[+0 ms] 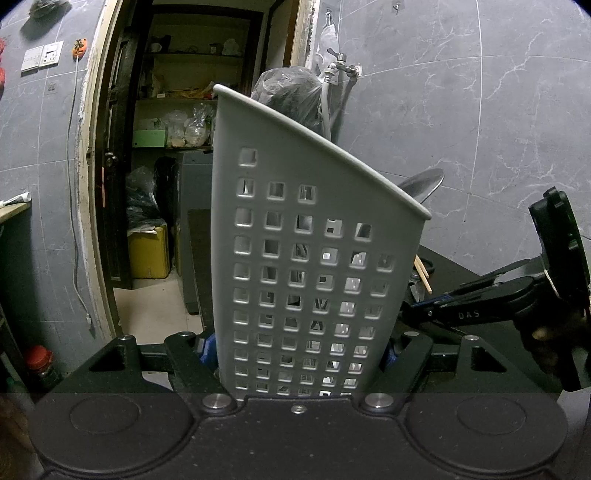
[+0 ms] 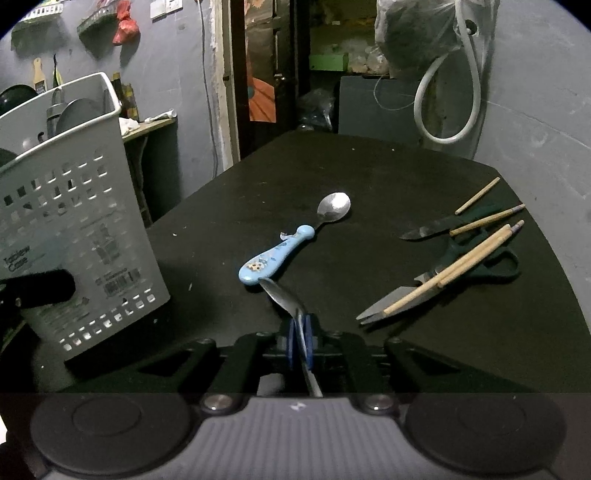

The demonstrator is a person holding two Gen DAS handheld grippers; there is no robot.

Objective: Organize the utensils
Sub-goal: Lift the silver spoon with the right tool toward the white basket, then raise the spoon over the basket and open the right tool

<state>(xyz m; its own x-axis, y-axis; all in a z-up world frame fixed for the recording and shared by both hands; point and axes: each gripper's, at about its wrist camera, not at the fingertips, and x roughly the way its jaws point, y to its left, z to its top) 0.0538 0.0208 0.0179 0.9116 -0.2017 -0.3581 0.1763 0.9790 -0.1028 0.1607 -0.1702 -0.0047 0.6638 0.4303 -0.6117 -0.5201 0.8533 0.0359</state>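
Note:
My left gripper point(image 1: 297, 352) is shut on a grey perforated utensil basket point(image 1: 314, 258), one blue pad against each side wall. The basket point(image 2: 74, 221) stands tilted at the left of the black table point(image 2: 369, 177), with several utensils inside, among them a metal blade point(image 1: 424, 184). Close above the table, my right gripper point(image 2: 301, 341) is shut on a slim metal utensil point(image 2: 280, 295). Its tip lies by the handle end of a blue-handled spoon point(image 2: 291, 243). To the right are green-handled scissors point(image 2: 399, 299) lying open with wooden chopsticks point(image 2: 461, 264) across them.
The table's far edge curves near a grey wall with a hose point(image 2: 424, 103) and a dark bag point(image 2: 413, 33). An open doorway point(image 1: 192, 184) lies behind the basket. A red-capped bottle point(image 1: 37, 362) stands low at the left. Bare tabletop lies around the spoon.

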